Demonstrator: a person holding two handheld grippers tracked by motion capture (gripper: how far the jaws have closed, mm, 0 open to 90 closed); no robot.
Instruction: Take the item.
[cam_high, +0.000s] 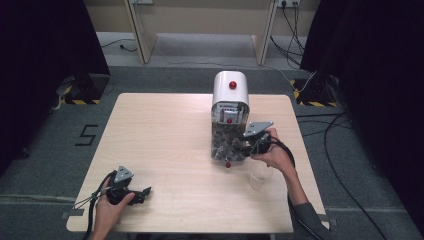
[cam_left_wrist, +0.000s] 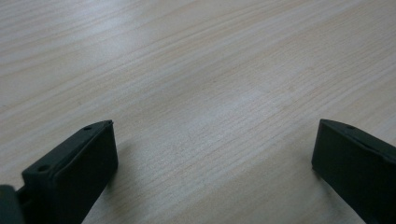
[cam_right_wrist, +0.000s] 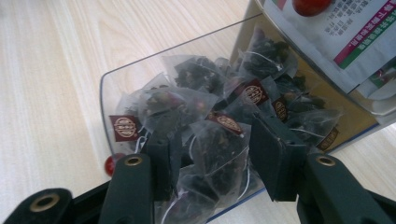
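Right claw (cam_right_wrist: 212, 163) among tea bags (cam_right_wrist: 205, 100)

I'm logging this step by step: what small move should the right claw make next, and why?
Probably close the right claw. Its jaws stand open on either side of one tea bag in the pulled-out clear drawer of the dispenser, so a squeeze should take it. A clear cup waits on the table beside it. The left claw rests open over bare wood.
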